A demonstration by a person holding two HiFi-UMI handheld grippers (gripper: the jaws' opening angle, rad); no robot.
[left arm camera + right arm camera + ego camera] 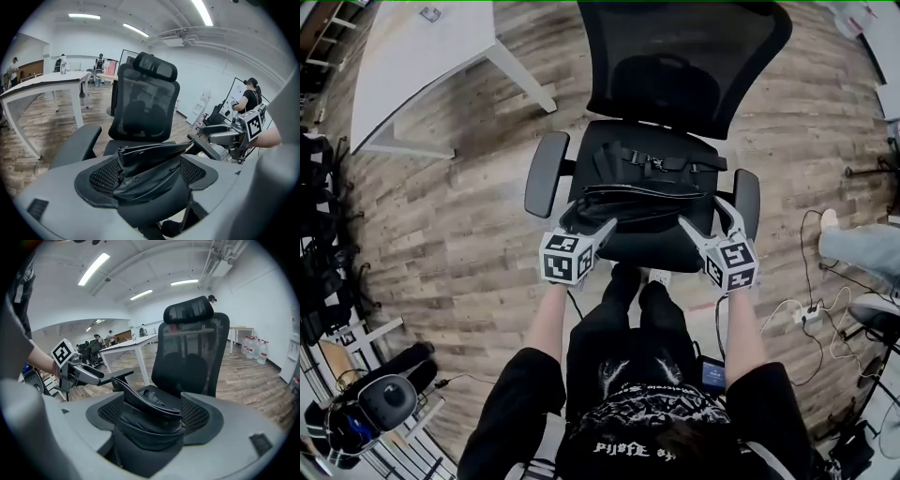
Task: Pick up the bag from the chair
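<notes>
A black bag [642, 192] with straps and buckles lies on the seat of a black mesh office chair [675, 56]. Both grippers hold its near edge. In the head view, my left gripper [589, 217] is at the bag's near left corner and my right gripper [705, 216] at its near right corner. The left gripper view shows the bag's folded rim [150, 168] pinched between the mesh pads [101, 176]. The right gripper view likewise shows the bag's rim [150, 416] clamped between that gripper's pads [194, 416]. The bag's near edge looks slightly raised.
The chair's armrests [546, 173] [748, 197] flank the bag. A white table [412, 66] stands at the back left. Cables and a power strip [811, 314] lie on the wood floor at right, near another person's foot [862, 248]. Dark equipment [384, 398] sits lower left.
</notes>
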